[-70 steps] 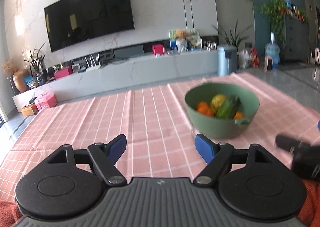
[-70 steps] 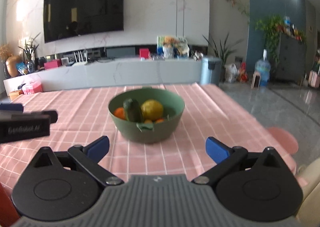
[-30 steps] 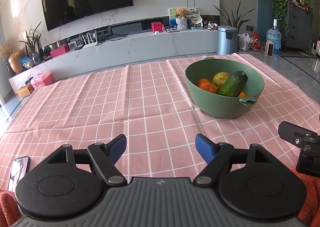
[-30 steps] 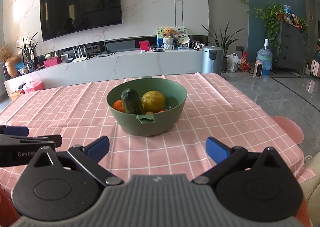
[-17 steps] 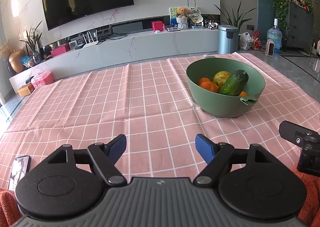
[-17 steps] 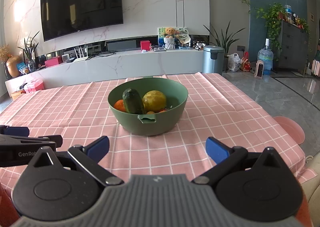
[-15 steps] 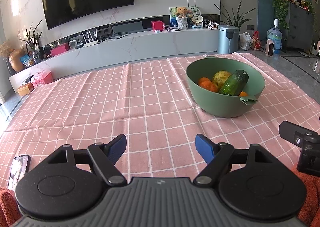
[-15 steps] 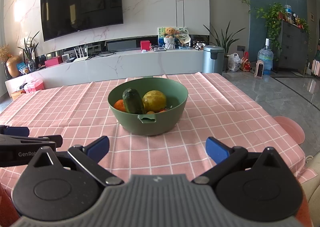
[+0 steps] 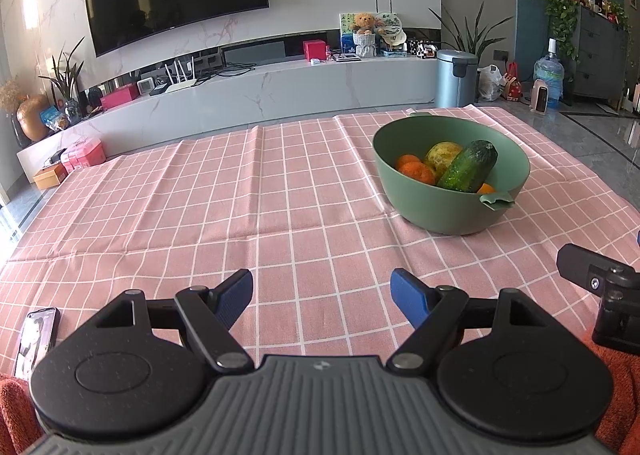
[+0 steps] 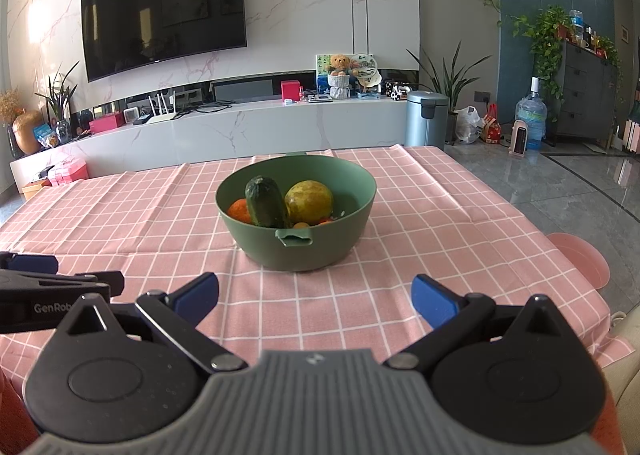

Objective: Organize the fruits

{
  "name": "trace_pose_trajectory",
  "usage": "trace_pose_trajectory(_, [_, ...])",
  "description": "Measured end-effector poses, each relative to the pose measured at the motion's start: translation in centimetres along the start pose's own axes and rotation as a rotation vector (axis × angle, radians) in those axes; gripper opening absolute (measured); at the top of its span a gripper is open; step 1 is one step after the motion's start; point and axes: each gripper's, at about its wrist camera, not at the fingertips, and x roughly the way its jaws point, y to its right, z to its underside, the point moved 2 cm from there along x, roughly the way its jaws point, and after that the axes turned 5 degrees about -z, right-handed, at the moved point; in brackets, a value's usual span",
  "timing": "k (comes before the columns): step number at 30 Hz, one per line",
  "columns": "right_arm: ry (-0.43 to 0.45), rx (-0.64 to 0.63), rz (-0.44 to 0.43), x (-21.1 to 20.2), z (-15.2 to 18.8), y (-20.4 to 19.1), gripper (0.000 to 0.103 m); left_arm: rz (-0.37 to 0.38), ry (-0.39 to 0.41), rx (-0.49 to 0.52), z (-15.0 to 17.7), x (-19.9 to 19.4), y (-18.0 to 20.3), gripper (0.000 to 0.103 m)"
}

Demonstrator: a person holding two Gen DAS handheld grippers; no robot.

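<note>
1 green bowl (image 10: 296, 255) holds 1 cucumber (image 10: 265, 202), 1 yellow fruit (image 10: 309, 202) and several oranges (image 9: 416, 171); 1 phone (image 9: 37, 337).

A pink checked cloth (image 9: 280, 195) covers the tabletop. A phone (image 9: 36, 335) lies at 8 o'clock on it. Beyond, at 12 o'clock, a wall television (image 10: 164, 13); a grey bin (image 10: 426, 119) stands at 1 o'clock.

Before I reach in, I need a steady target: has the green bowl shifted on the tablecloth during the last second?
No. The green bowl sits on the same squares of the pink checked tablecloth in the right wrist view.
</note>
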Motion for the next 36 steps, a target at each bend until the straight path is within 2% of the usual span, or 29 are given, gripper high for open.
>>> trace_pose_trajectory(26, [-0.01, 0.002, -0.001, 0.29, 0.41, 0.12, 0.098, 0.025, -0.026, -0.043, 0.02, 0.15, -0.15, 0.092])
trace_pose_trajectory(36, [-0.022, 0.005, -0.003, 0.41, 0.4, 0.11, 0.098, 0.024, -0.008, -0.04, -0.13, 0.02, -0.17, 0.092])
